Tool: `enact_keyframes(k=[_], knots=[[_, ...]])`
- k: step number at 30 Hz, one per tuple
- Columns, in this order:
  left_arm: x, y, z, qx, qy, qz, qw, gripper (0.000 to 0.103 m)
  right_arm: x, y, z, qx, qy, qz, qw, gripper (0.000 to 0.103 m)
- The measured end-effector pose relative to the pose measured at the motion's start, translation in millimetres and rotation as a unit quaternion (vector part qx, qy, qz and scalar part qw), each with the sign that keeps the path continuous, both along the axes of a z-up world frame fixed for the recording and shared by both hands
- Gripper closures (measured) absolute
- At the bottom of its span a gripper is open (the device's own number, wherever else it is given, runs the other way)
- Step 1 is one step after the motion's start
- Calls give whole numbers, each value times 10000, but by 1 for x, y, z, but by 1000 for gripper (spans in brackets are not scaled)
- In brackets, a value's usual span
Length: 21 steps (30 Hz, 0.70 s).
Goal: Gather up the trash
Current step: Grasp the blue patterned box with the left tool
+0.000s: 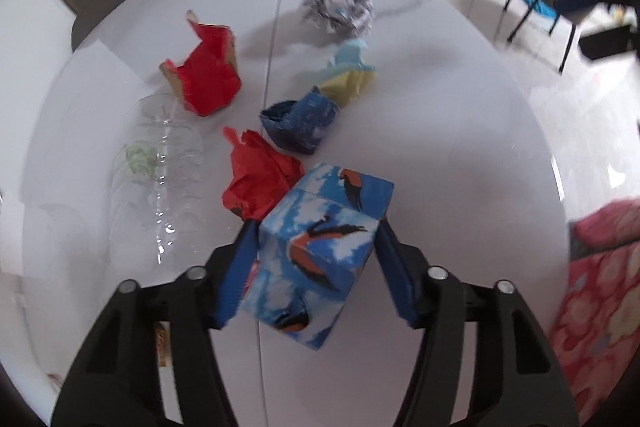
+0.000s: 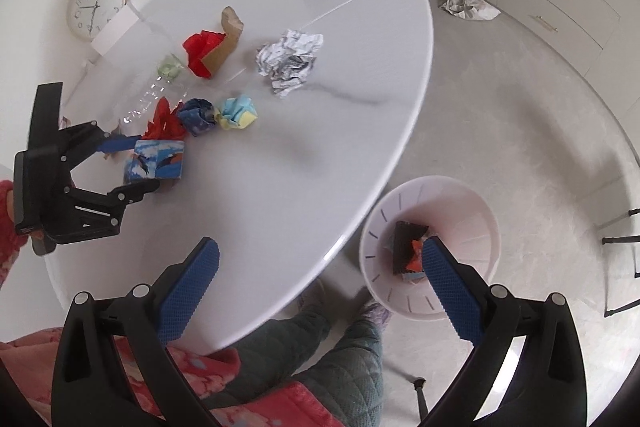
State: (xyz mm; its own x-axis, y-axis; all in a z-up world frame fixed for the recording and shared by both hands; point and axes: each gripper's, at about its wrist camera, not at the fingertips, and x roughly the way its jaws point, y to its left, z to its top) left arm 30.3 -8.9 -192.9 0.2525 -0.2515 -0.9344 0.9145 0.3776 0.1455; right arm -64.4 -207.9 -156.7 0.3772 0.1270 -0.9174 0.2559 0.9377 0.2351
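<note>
Blue box (image 1: 320, 259) — tilted in left tool (image 1: 316, 239)

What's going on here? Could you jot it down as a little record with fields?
Left gripper: closed on the blue bird-print box
Right gripper: open, holding nothing
Table: white, oval
Left on table: crumpled newspaper, red paper, clear bottle
Bin: white, on the floor beside the table, some trash inside
</note>
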Motion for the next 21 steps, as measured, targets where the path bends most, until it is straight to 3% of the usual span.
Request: enact_keyframes(k=[7,15,21], knots=[[3,10,17,-401,18,482,9980,48,19,8,3,-16,-66,179,9998,3],[-4,25,53,-944,8,1085,9896,48,51,2,7,75,-328,313,9989,3],[-9,41,82,-1394,212,1846,9727,48,112,-21,-11,147,-456,136,9988,3]])
